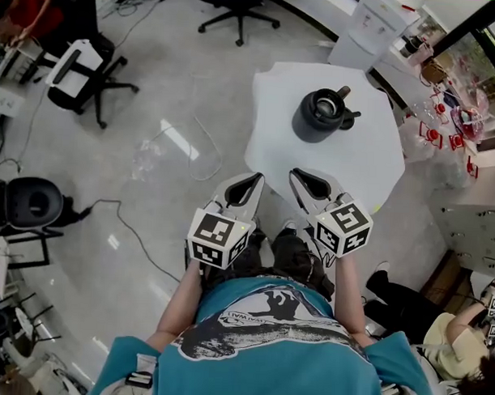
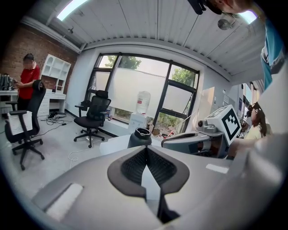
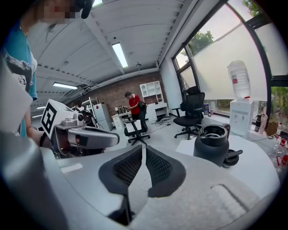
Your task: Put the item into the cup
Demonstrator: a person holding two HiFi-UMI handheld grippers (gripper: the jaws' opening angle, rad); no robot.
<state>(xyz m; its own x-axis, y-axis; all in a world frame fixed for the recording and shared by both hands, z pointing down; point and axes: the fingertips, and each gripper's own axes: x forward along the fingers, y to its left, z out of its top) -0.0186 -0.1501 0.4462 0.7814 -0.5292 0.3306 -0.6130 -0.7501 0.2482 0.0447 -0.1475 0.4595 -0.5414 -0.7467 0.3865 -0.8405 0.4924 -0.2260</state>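
While the left gripper (image 1: pixel 249 185) and right gripper (image 1: pixel 305 180) hover with jaws closed on nothing, the dark cup (image 1: pixel 322 114) stands at twelve o'clock on the white table (image 1: pixel 281 153). A small dark item (image 1: pixel 348 118) lies just beside it at three o'clock, and an office chair (image 1: pixel 81 73) stands at ten.

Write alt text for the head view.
A person holds the left gripper and right gripper, both shut and empty, side by side at the near edge of a white table. A dark open cup stands farther along the table, with a small dark item beside it.
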